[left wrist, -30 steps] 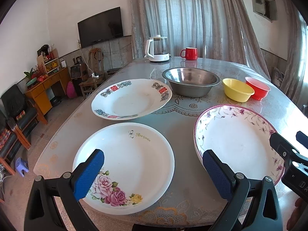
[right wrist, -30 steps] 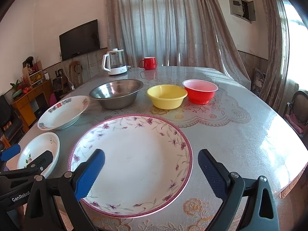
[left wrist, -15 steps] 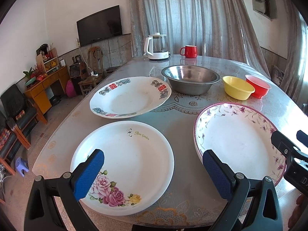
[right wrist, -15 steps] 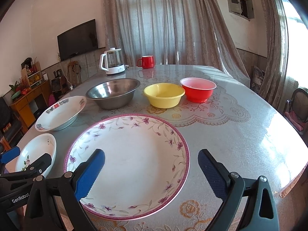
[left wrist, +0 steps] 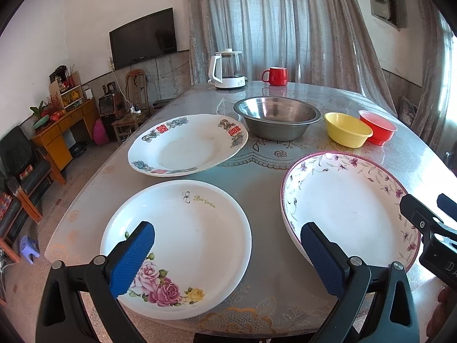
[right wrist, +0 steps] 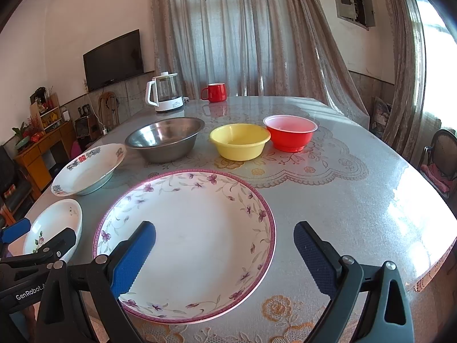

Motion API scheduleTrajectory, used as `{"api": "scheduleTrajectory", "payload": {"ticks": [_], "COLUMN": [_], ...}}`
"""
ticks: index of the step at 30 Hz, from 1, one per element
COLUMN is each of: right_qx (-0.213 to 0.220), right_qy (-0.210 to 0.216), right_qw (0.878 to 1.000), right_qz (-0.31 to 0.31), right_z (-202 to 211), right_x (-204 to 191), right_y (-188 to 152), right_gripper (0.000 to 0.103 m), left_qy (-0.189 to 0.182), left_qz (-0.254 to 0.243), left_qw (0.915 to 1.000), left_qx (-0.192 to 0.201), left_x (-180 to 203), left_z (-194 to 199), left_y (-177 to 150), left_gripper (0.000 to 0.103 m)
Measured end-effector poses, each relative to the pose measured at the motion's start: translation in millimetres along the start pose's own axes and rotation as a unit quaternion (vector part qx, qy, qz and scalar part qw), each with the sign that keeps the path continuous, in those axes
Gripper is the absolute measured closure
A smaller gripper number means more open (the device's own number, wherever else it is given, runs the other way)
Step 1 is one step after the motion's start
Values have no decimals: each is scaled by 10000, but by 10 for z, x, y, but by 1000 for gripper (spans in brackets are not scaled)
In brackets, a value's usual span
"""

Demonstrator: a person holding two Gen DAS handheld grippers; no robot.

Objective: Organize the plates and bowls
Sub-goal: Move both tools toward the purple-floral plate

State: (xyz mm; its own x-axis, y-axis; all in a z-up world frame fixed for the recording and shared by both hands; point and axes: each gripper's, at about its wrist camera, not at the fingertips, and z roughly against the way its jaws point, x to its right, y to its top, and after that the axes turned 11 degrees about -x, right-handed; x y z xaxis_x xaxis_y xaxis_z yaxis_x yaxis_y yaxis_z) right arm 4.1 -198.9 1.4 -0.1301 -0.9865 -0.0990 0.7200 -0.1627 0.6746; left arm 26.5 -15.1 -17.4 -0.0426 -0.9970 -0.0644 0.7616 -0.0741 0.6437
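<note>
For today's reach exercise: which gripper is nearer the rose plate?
Left. The left gripper hovers open over the rose plate; the right gripper is over the purple-rimmed plate beside it.

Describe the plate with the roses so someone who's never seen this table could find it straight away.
On the round table, look at the near left edge, in front of the left gripper. The rose plate is plain white, with pink roses and gold "Rose Garden" lettering; neighbouring plates have patterned rims.

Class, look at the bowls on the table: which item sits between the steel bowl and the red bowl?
The yellow bowl sits between the steel bowl and the red bowl, clearest in the right wrist view.
</note>
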Motion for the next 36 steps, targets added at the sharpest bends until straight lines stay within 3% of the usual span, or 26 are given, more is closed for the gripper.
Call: {"api": "scheduleTrajectory", "payload": {"ticks": [36], "right_qx": [-64], "right_qy": [52], "right_qw": [9999], "right_qz": [-139], "right_z": [-25], "right_x": [149], "right_y": [0], "right_gripper": [4], "left_qy": [-332], "left_qz": [-425], "left_qw": [9985], "left_qx": [-44], "left_x": [192], "left_z": [-2], "left_y": [35], "left_gripper": [0]}}
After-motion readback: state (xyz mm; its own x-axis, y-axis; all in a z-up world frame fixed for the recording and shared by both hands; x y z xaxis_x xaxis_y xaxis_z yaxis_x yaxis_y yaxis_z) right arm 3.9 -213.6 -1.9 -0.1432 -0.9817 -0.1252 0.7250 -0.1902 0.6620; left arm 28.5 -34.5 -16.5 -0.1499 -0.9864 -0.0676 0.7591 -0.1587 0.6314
